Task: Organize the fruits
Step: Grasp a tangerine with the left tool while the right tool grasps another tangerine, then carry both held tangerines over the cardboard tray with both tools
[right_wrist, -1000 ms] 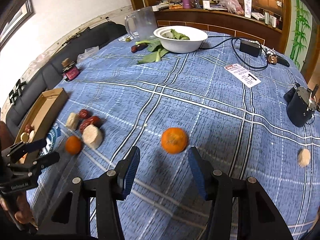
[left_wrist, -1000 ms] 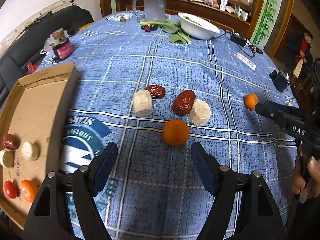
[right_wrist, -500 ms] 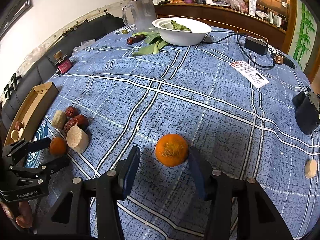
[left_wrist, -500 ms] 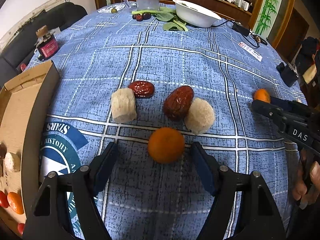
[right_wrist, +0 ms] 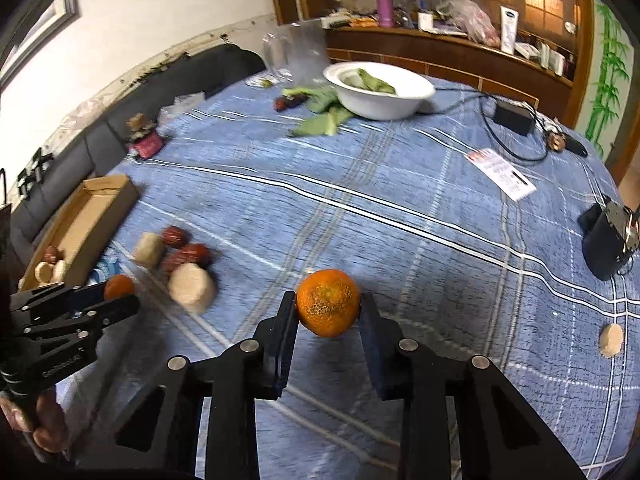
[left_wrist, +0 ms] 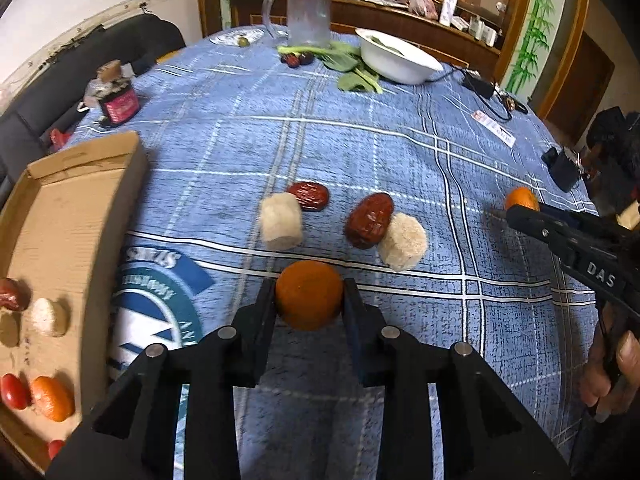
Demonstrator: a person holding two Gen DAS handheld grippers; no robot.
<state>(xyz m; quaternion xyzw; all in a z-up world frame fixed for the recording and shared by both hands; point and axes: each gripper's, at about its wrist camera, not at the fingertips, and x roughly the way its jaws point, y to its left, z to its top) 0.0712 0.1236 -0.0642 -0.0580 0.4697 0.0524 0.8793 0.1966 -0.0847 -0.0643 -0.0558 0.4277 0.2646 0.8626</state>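
Observation:
My left gripper [left_wrist: 309,283] is closing, and its pads press both sides of an orange [left_wrist: 310,302] on the blue checked cloth. My right gripper [right_wrist: 327,297] is closing too, its pads on a second orange [right_wrist: 328,310]. Just beyond the left one lie two red dates [left_wrist: 309,196] [left_wrist: 369,220] and two pale cylinder pieces [left_wrist: 280,222] [left_wrist: 402,242]. A cardboard box [left_wrist: 60,216] at the left holds dates, pale pieces, an orange [left_wrist: 52,398] and a red fruit [left_wrist: 14,391]. Another pale piece [right_wrist: 610,340] lies alone at the right.
At the table's far side stand a white bowl [left_wrist: 394,62] with greens, a glass jug [left_wrist: 308,14] and loose leaves. A small jar [left_wrist: 118,100] is far left. A black device [right_wrist: 608,246], a charger with cable [right_wrist: 514,118] and a paper slip [right_wrist: 500,174] lie right.
Both grippers went from wide apart to closed on their oranges. Each orange now sits between the pads instead of ahead of the fingertips.

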